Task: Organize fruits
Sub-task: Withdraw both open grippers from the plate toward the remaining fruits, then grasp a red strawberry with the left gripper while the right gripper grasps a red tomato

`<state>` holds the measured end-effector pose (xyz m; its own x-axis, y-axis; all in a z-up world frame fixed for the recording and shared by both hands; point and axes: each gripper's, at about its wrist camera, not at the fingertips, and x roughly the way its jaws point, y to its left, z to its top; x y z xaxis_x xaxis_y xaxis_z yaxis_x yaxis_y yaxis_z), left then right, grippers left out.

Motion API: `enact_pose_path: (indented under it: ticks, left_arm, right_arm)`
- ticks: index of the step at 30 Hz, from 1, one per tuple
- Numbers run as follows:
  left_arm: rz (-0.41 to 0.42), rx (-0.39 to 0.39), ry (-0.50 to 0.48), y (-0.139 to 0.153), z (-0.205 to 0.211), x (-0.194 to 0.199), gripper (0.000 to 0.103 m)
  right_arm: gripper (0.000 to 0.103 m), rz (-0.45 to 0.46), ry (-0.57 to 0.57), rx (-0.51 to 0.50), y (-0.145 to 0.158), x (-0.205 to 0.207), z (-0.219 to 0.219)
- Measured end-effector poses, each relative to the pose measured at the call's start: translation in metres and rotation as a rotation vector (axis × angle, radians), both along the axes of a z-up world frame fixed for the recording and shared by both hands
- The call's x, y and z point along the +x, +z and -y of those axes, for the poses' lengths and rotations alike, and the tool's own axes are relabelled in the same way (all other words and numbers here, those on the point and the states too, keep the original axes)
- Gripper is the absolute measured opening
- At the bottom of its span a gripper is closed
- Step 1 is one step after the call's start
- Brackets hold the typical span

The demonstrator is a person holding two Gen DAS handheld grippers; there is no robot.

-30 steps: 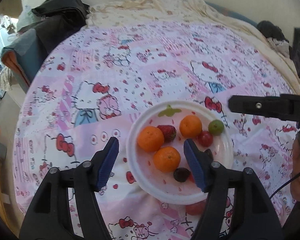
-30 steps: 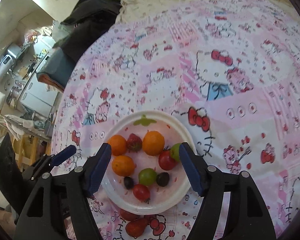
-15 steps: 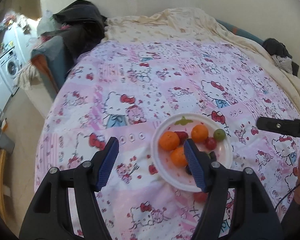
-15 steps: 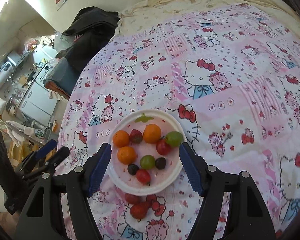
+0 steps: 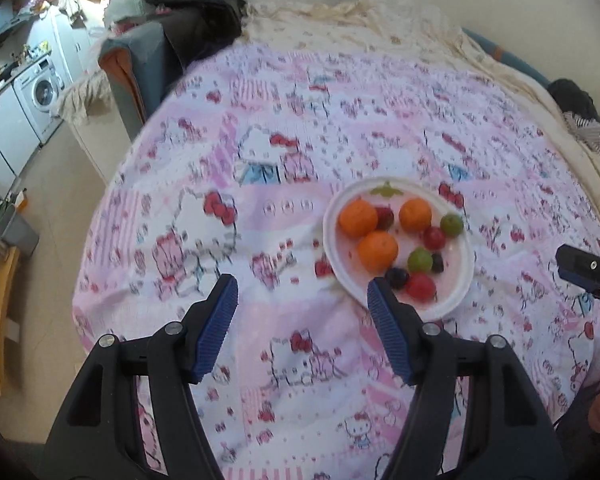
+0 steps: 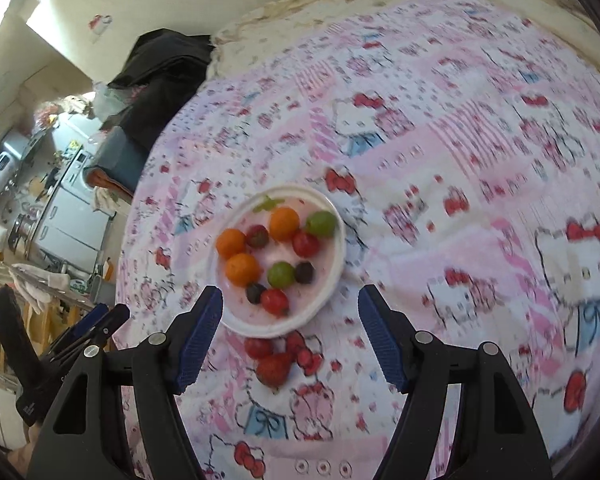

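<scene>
White plate (image 6: pixel 337 268) on pink cartoon-print bedspread (image 6: pixel 460 168), the landmark here. On plate: three oranges (image 6: pixel 242 268) along its left and far side, one strawberry (image 6: pixel 257 236) between two of them, two green grapes (image 6: pixel 281 274) at centre and far right rim, red fruit (image 6: pixel 305 243) beside the far grape, two dark berries (image 6: pixel 304 272) and one more red fruit (image 6: pixel 274 301) at near rim. Off plate, just beyond its near edge on the bedspread: small red fruit (image 6: pixel 258 347) and larger strawberry (image 6: pixel 273 369), touching or nearly so. Right claw (image 6: pixel 290 334) wide open, empty, held above near edge of plate, loose strawberry between the blue pads. Left claw (image 5: pixel 302 322) wide open, empty, left of plate and nearer the camera, right pad overlapping plate's near-left rim in left view. Dark clothing (image 5: pixel 196 4) piled well beyond plate at bed's far-left corner; washing machine (image 5: pixel 40 92) on floor farther left. Both views motion-blurred.
</scene>
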<state>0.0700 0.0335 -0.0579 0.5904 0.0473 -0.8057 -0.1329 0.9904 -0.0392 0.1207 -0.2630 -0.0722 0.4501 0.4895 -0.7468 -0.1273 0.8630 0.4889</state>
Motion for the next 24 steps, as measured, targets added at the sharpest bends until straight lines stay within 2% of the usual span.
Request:
enact_pose_path:
  ticks: [5, 9, 12, 14, 20, 21, 23, 24]
  left_arm:
    - [-0.117, 0.003, -0.079, -0.030, 0.021, 0.003, 0.064]
    - [-0.201, -0.062, -0.157, -0.053, 0.044, 0.006, 0.064]
    - [-0.241, -0.123, -0.202, -0.065, 0.067, 0.005, 0.064]
    - [-0.259, -0.136, -0.230, -0.071, 0.084, 0.007, 0.064]
    - [-0.287, -0.074, -0.284, -0.093, 0.126, 0.021, 0.063]
    - [-0.289, -0.055, -0.284, -0.096, 0.128, 0.023, 0.060]
    - [-0.297, -0.014, -0.277, -0.099, 0.128, 0.024, 0.047]
    - [-0.295, -0.025, -0.277, -0.098, 0.126, 0.024, 0.046]
  right_arm:
    - [0.073, -0.021, -0.028, -0.013, -0.006, -0.003, 0.018]
    - [0.073, -0.049, -0.056, -0.013, -0.014, -0.001, 0.028]
    - [0.073, -0.070, -0.066, -0.007, -0.018, 0.002, 0.031]
    - [0.073, -0.071, -0.064, -0.010, -0.018, 0.003, 0.030]
    - [0.073, -0.064, -0.070, -0.013, -0.017, 0.004, 0.032]
    - [0.073, -0.066, -0.072, -0.014, -0.017, 0.004, 0.032]
    - [0.073, -0.072, -0.075, -0.018, -0.019, 0.004, 0.034]
    - [0.073, -0.074, -0.075, -0.018, -0.020, 0.004, 0.033]
